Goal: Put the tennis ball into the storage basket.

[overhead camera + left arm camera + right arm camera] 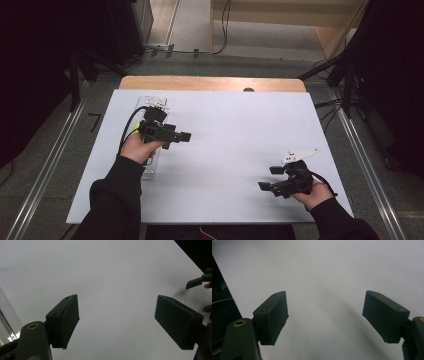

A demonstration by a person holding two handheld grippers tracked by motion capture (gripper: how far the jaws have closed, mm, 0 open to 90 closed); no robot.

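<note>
While nothing lies between either pair of jaws, left claw (186, 136) and right claw (269, 178) spread wide, empty, above bare white counter (235, 125); likely poised, waiting. Clear tray (150, 102) beside left hand (136, 147); no task thing identifiable.

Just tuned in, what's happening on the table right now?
A person holds a gripper in each hand over a white table. The left gripper sits toward the far left, above a clear plastic item lying along that edge; I cannot tell what it is. The right gripper is at the near right. Both have their jaws wide apart with nothing between them, over bare white surface.
</note>
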